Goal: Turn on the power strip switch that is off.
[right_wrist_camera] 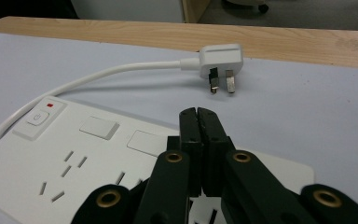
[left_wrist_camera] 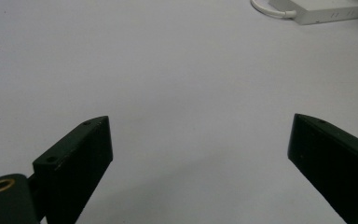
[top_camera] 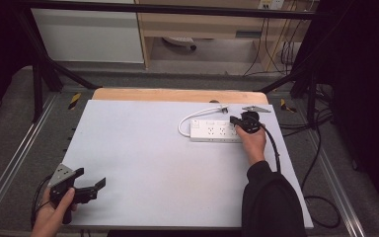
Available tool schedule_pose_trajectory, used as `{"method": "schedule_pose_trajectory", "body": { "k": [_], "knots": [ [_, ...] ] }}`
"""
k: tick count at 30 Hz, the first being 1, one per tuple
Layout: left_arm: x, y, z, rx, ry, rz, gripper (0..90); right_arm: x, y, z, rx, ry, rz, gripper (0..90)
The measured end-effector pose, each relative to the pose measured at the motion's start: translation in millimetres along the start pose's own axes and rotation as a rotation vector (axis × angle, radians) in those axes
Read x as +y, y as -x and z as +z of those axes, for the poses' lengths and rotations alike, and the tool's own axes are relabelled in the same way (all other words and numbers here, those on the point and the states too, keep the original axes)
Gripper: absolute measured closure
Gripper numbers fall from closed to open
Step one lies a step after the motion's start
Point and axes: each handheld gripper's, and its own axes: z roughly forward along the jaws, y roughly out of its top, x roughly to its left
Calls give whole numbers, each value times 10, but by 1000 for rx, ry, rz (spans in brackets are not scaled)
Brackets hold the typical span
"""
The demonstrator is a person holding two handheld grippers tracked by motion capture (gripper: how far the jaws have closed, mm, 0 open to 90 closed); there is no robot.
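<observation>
Trouble could come from the right tool (right_wrist_camera: 199, 116), I think. Its two jaws are pressed flat together with nothing between them, and it sits low over one end of the white power strip (top_camera: 216, 130). In the right gripper view the strip's sockets (right_wrist_camera: 60, 175) lie just under and beside the tool, the round switch (right_wrist_camera: 37, 117) with its small red mark is farther along, and the white plug (right_wrist_camera: 220, 60) lies beyond the tip on the bench (top_camera: 143, 163), its metal pins pointing back toward the tool. The plug's cord (right_wrist_camera: 98, 77) curls round from the switch end of the strip.

The strip is light and loose on a smooth top — a push from the closed tip could slide it or spin it away. If the tool goes for the plug next, the jaws must open first, or they will only knock it aside. The cord is stiff and curved, so a tug on the plug may drag the strip too.

The left tool (top_camera: 90, 186) is well apart, near the bench's front edge, jaws spread wide and holding nothing — it is not steadying the strip.
</observation>
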Motion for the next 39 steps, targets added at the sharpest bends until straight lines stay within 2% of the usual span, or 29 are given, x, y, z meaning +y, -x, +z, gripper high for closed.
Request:
{"method": "schedule_pose_trajectory", "body": {
  "k": [25, 39],
  "knots": [
    [-1, 2, 1, 1, -2, 3, 64, -46, -12, 36, -3, -16, -5, 900],
    [-1, 2, 0, 1, -2, 3, 64, -65, -11, 33, -3, -6, -3, 900]
  ]
}}
